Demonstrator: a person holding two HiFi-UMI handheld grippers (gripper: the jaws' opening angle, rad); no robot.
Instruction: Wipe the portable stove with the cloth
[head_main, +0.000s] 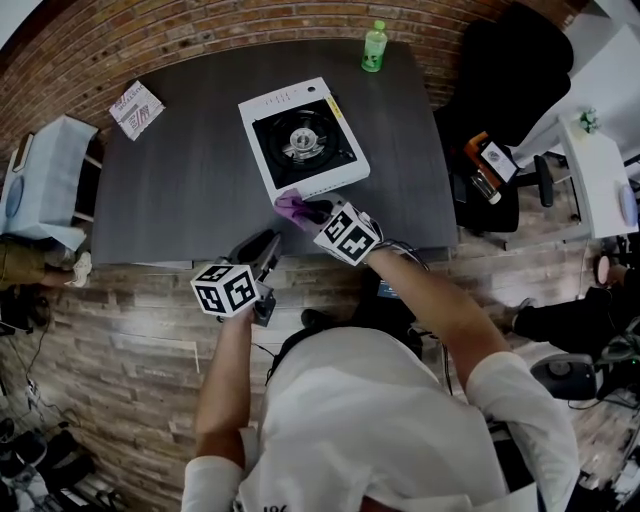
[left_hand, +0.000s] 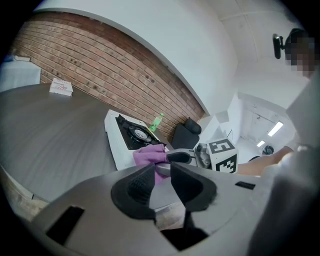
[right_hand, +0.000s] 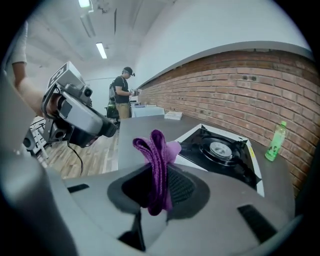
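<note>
Cloth (head_main: 290, 207) at portable stove (head_main: 262, 110) near edge.
My right claw (right_hand: 159, 187) pinches it by a fold; snagging the burner (head_main: 304, 141) could pull it free. Left claw (left_hand: 161, 182) spread, empty.

Your cloth (head_main: 290, 207) is purple, and the stove (head_main: 303, 137) has a white body and a black burner top, on a dark grey table (head_main: 180, 190). The far bottle (head_main: 374, 47) is green. Black-and-white square markers cover the cubes on your left gripper (head_main: 264, 245) and right gripper (head_main: 308, 212).
</note>
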